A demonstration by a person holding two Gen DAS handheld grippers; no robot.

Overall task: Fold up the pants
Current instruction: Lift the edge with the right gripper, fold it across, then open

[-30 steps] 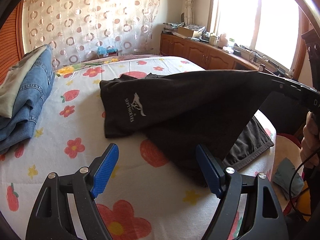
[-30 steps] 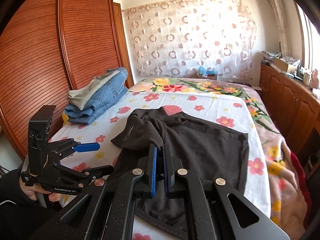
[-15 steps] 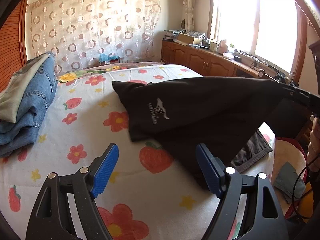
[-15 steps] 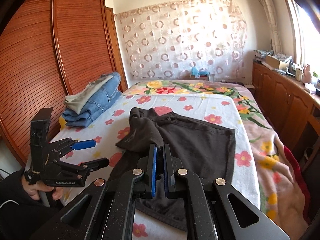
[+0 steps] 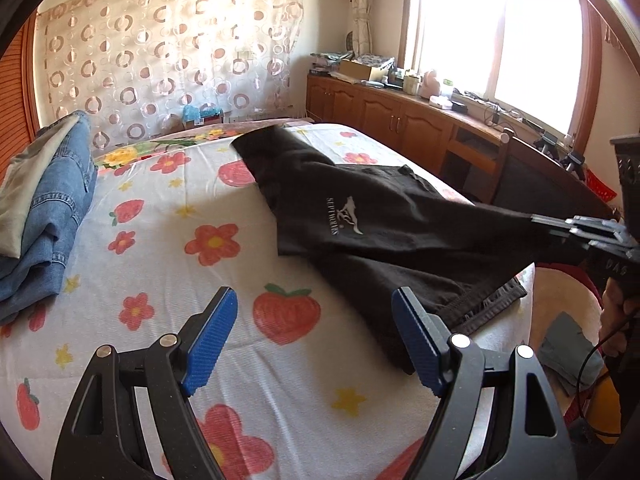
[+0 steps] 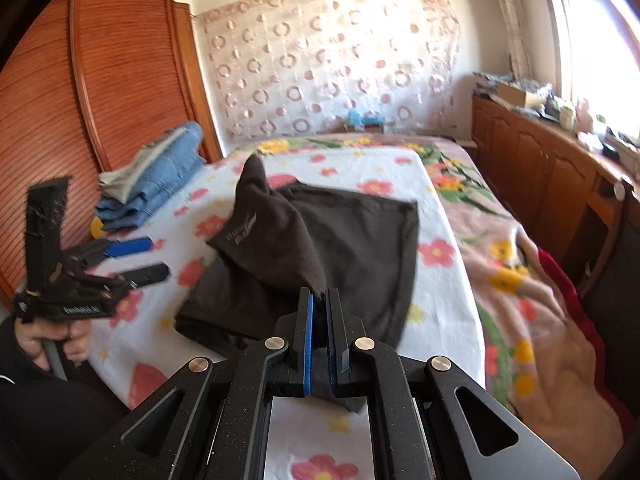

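Dark brown pants (image 5: 384,220) with a small white logo lie partly folded on the flowered bedsheet (image 5: 168,240). My right gripper (image 6: 319,300) is shut on an edge of the pants (image 6: 280,248) and holds that part lifted and stretched above the bed; it also shows at the right of the left wrist view (image 5: 576,226). My left gripper (image 5: 316,340) is open and empty, above the sheet just left of the pants' near edge. In the right wrist view my left gripper (image 6: 136,258) hovers at the bed's left side.
A stack of folded blue jeans (image 5: 52,208) with a pale garment on top lies at the bed's left side. A wooden wardrobe (image 6: 120,80) stands behind it. Wooden cabinets (image 5: 400,120) run under the window on the right. A patterned curtain hangs behind.
My right gripper has pulled the held pants edge toward the near right, stretching the lifted cloth lower and flatter. The left gripper stayed open and shifted slightly.
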